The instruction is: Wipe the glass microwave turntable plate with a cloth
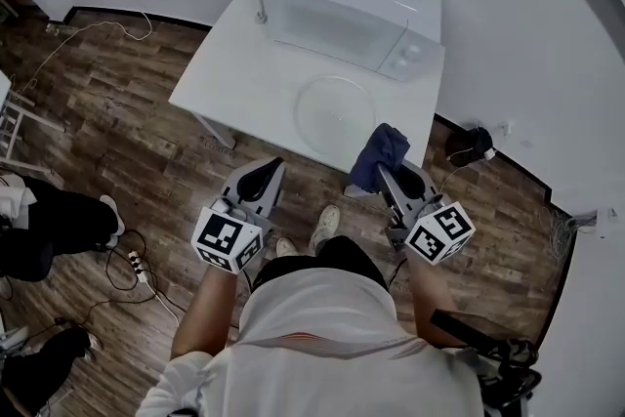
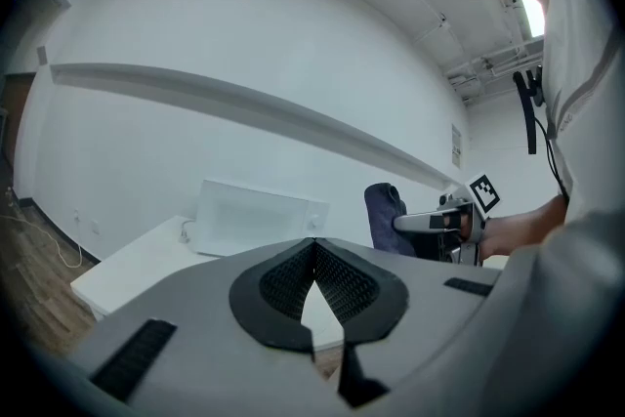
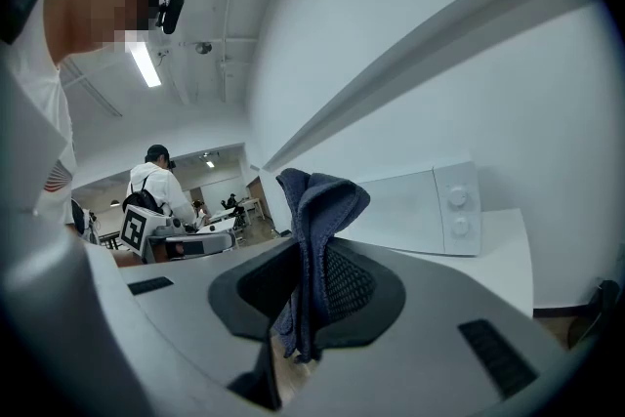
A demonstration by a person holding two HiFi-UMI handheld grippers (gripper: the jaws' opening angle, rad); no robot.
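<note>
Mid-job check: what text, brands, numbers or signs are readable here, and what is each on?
No readable words or numbers in any view.
Microwave: no brand visible; dial markings too small to read.
Left cube on the left claw, right cube on the right claw: square patterns only, no letters.
Wall plate: too blurred to read.

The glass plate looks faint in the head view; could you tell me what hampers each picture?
Head view: the glass plate is clear on a white table, so only its rim shows; fisheye bends straight edges. Left gripper view: the wall ledge bows, corners vignette dark. Right gripper view: the cloth is sharp, the ceiling lamp blown out.
</note>
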